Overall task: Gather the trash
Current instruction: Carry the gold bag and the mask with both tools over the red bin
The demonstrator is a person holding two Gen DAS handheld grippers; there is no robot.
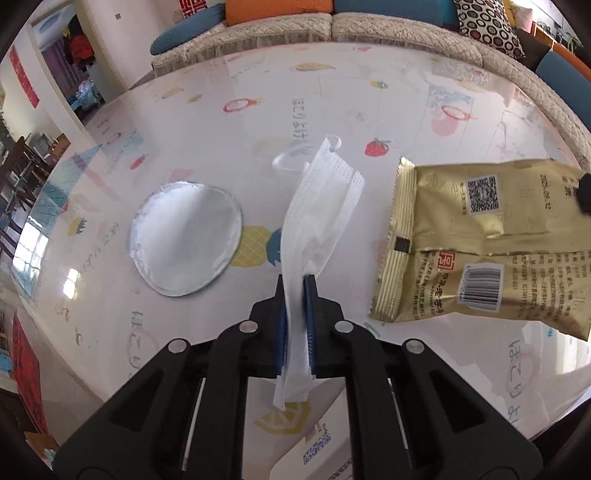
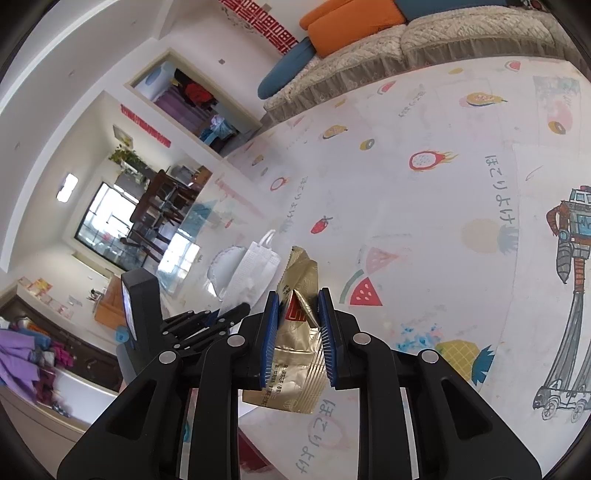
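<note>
- Left tongs point(image 1: 295, 291) are clamped on a white face mask point(image 1: 321, 206), which sticks up and away toward 12 o'clock in the left wrist view, ear loop at the far end.
- Right tongs point(image 2: 298, 302) are squeezed on a gold snack wrapper point(image 2: 295, 354); in the left view that same wrapper point(image 1: 487, 240) floats at about 3 o'clock, barcode and QR code facing the camera.
- A round silver foil lid point(image 1: 186, 236) lies flat on the tabletop point(image 1: 369, 92) at roughly 9 o'clock from the mask, apart from it.
- The tabletop is glossy and white-ish with a fruit-print cover: strawberry, pineapple, watermelon slices, dragon fruit, plus some Japanese lettering. Window light reflects off it pretty hard.
- In the right view there's a kid-style robot drawing point(image 2: 572, 229) on the surface at 3 o'clock.
- Room-wise: a beige quilted sofa point(image 1: 332, 26) runs along the far edge at 12 o'clock with orange and blue cushions, and a spotted pillow at 1 o'clock.
- A doorway, dark dining chairs and a bright window sit off at 9–10 o'clock in the right view.
</note>
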